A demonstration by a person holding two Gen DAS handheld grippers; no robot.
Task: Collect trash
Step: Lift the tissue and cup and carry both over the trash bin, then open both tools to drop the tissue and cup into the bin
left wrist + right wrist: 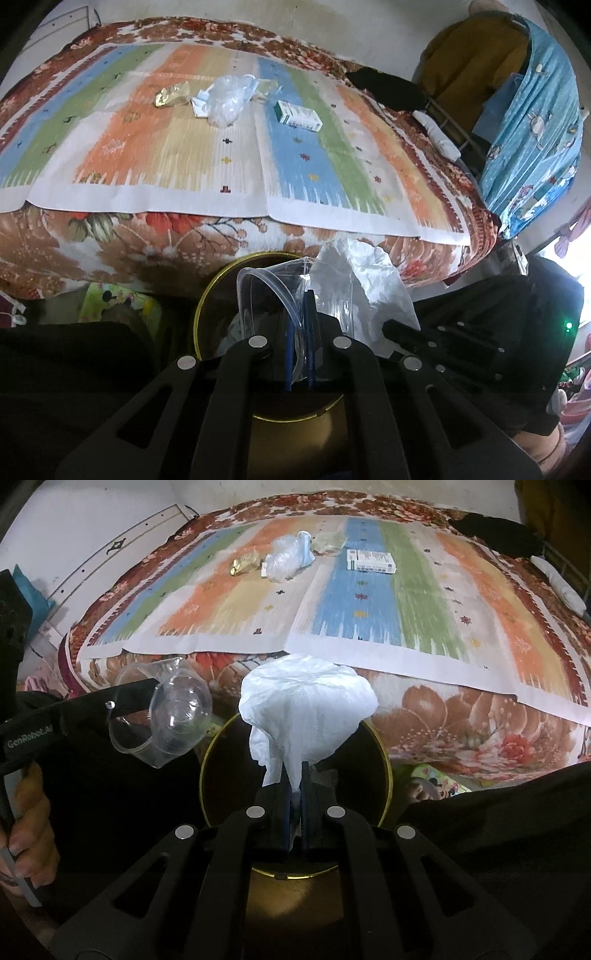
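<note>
Two claws are in use, both clamped. The left claw pinches one clear plastic cup by its wall; the right claw pinches one crumpled white paper. Both items hang above one dark round bin with a gold rim, which stands on the floor against the near edge of the bed.

On the bed lies one striped mat. At its far side, four pieces of trash can be counted: one gold foil wrapper on the left, one crumpled clear plastic bag in the middle, one pale wrapper just behind it, and one green-and-white carton on the right. A small white scrap shows beside the bag; its kind cannot be determined.

The bin's interior is dark and largely covered by the claws. One hand on the left handle is cut off at the frame edge.
</note>
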